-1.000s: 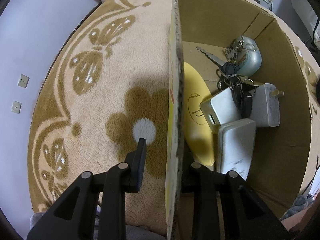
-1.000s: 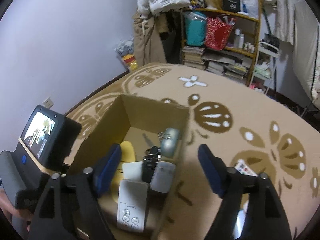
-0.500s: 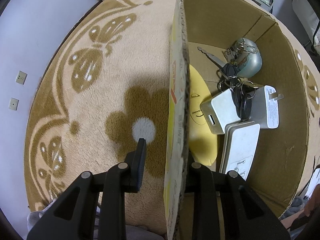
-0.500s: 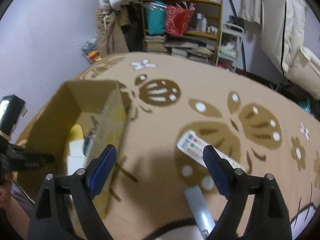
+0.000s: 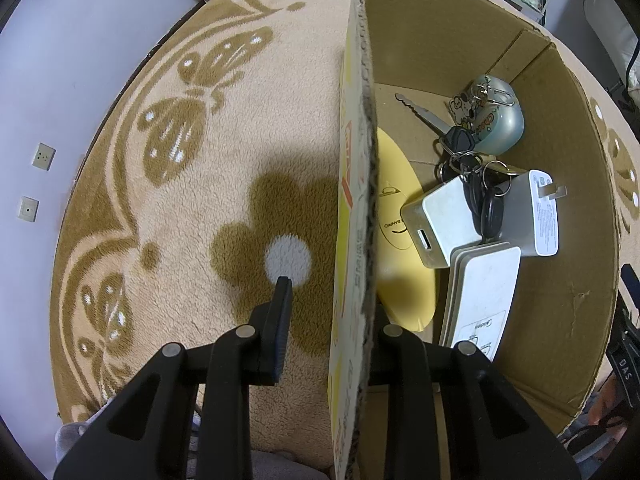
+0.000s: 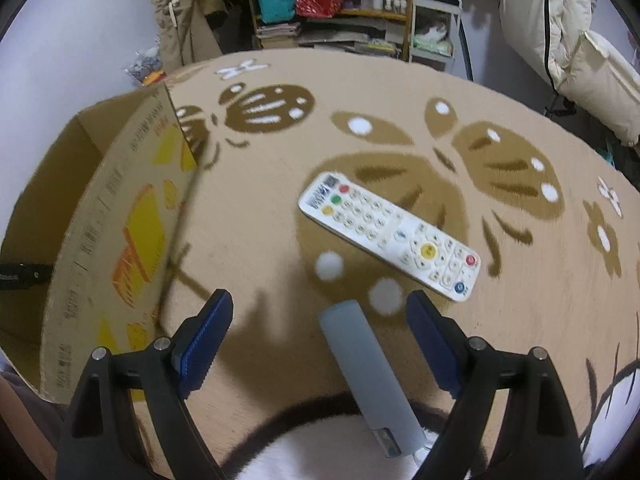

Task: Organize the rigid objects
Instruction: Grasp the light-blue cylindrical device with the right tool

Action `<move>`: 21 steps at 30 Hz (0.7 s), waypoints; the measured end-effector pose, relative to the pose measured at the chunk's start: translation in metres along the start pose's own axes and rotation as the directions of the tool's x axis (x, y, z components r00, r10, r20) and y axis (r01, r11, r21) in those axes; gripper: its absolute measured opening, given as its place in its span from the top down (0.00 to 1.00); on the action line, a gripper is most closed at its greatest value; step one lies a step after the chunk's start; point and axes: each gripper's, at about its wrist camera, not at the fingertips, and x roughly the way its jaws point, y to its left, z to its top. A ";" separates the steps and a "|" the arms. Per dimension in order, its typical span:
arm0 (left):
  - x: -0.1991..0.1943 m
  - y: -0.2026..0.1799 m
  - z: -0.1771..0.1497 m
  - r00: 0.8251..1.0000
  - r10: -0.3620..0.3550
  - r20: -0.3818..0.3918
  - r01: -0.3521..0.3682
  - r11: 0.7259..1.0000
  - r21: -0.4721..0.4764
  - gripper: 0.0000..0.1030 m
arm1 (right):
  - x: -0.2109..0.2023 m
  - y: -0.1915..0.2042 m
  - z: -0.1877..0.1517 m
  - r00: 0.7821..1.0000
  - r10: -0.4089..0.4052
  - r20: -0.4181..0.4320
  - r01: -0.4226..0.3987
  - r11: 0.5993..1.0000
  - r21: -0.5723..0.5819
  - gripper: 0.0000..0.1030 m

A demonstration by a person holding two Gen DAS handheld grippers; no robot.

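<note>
A cardboard box (image 5: 560, 300) holds a yellow oval disc (image 5: 400, 232), a white charger block (image 5: 444, 220), a white plug adapter (image 5: 536, 216), a bunch of keys (image 5: 468, 168), a silvery-blue round case (image 5: 496, 120) and a white flat remote (image 5: 484, 296). My left gripper (image 5: 332, 300) straddles the box's near wall, open; its left finger (image 5: 280, 312) stands clear of the cardboard, and the right one is mostly hidden inside. My right gripper (image 6: 320, 300) is open above the carpet. A grey slim bar (image 6: 368, 372) lies between its fingers. Beyond it lies a white button remote (image 6: 388, 236). The box (image 6: 100, 220) stands to its left.
Beige carpet (image 6: 440, 92) with brown butterfly and flower patterns covers the floor. A shelf (image 6: 332, 8) of bags, books and bottles stands at the far wall, with bedding (image 6: 580, 40) at the right. A white patch with a dark outline (image 6: 320, 448) lies near the bottom edge.
My right gripper has swung right, away from the box, and now looks down at the white remote and grey bar. The left gripper stays astride the box wall.
</note>
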 end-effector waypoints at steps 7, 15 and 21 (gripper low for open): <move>0.000 0.000 0.000 1.000 0.002 0.001 -0.002 1.000 0.002 0.75 | 0.025 -0.014 -0.011 0.993 -0.013 -0.120 0.019 0.999 0.049 0.30; 0.000 -0.001 0.000 1.000 0.002 0.001 -0.002 1.000 0.002 0.75 | 0.033 -0.014 -0.015 0.989 -0.045 -0.144 0.050 0.998 0.031 0.62; 0.000 -0.001 0.000 1.000 0.002 0.001 -0.002 1.000 0.001 0.75 | 0.029 -0.016 -0.013 0.994 -0.059 -0.092 0.065 0.996 0.060 0.70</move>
